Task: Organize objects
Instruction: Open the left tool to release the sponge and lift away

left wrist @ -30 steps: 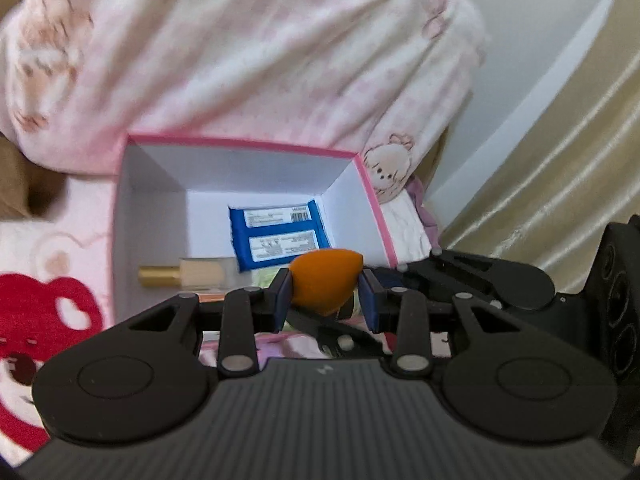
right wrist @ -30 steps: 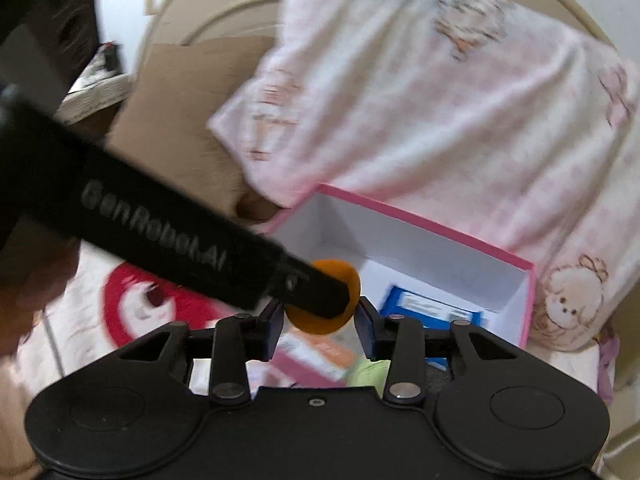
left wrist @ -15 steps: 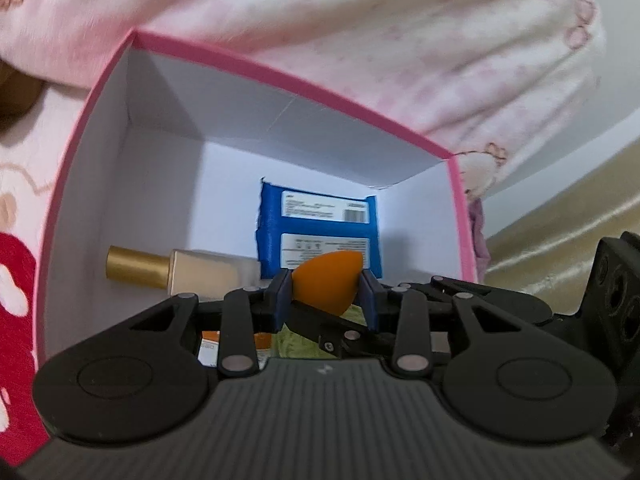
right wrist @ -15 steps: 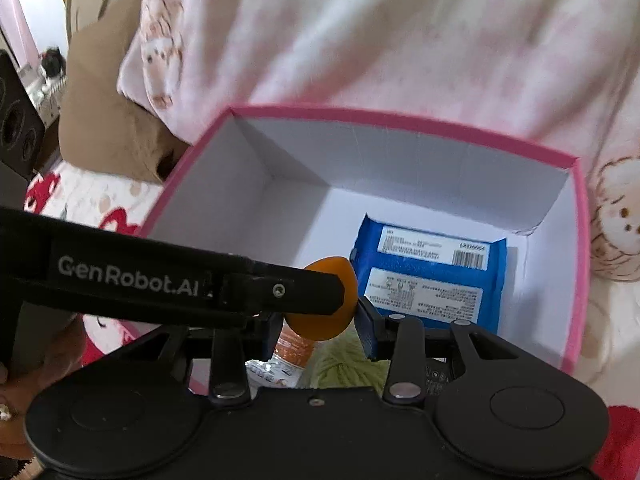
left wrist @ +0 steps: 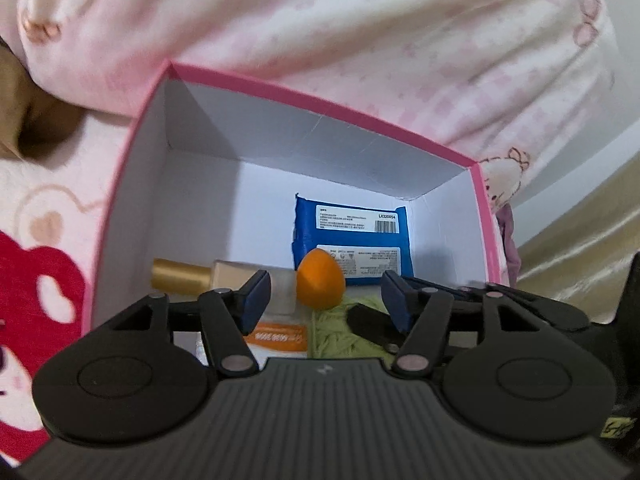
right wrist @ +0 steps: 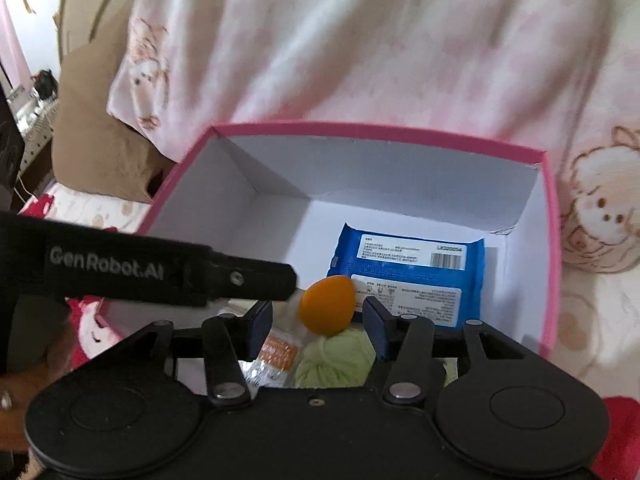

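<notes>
An orange egg-shaped sponge [left wrist: 321, 284] [right wrist: 328, 305] lies free inside the pink-rimmed white box [left wrist: 132, 128] [right wrist: 551, 216], resting against a green yarn ball [left wrist: 340, 334] [right wrist: 334, 358]. My left gripper [left wrist: 324, 300] is open just above it, jaws wide apart. My right gripper [right wrist: 318, 322] is open too, straddling the sponge without touching. The left gripper's finger [right wrist: 240, 280] reaches into the right wrist view from the left. Also in the box are a blue wipes pack [left wrist: 354, 236] [right wrist: 412, 268], a gold-capped bottle [left wrist: 188, 276] and an orange-labelled packet [left wrist: 278, 336] [right wrist: 280, 350].
A pink striped quilt [left wrist: 360, 32] [right wrist: 360, 40] piles up behind the box. A brown pillow [right wrist: 92, 152] lies at the left. The box sits on a pink bedsheet with red bear prints [left wrist: 36, 288]. A beige curtain [left wrist: 580, 216] hangs at the right.
Both grippers carried the sponge over the box and down into it. Both then opened, and the sponge now lies loose in the box.
</notes>
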